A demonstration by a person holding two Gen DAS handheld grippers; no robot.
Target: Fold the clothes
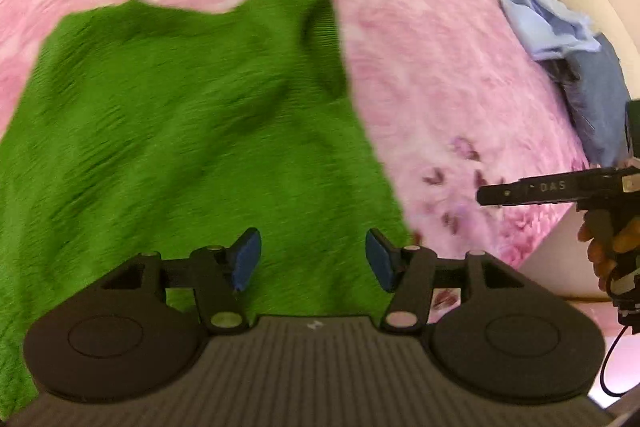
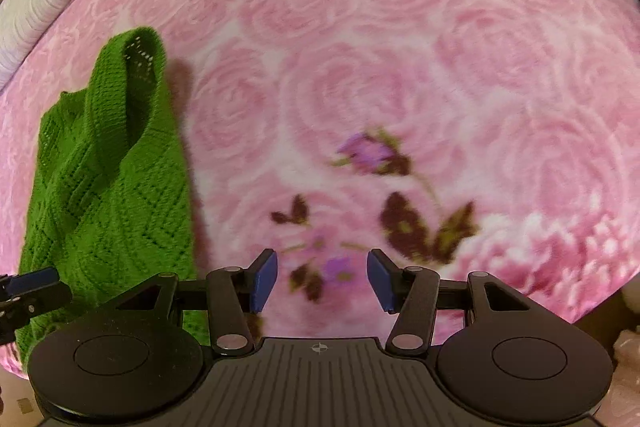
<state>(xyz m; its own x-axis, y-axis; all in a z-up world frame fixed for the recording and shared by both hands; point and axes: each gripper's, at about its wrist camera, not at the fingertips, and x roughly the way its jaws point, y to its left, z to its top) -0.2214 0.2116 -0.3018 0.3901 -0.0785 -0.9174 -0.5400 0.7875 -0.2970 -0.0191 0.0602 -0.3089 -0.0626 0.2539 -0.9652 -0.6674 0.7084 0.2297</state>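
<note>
Green knit: the green knitted garment [image 1: 180, 131] lies spread on the pink rose blanket [image 2: 360, 67], one strap looped up at its far right corner; no clean fold shows yet.
Left gripper [image 1: 312, 259]: jaws wide apart, holding nothing, over the garment's near edge.
Right gripper [image 2: 322, 281]: jaws wide apart, empty, over bare blanket right of the garment.
Other clothes: a blue heap [image 1: 560, 39] lies well right of the garment, unfolded.
Progress: judged early; every fold remains.
</note>
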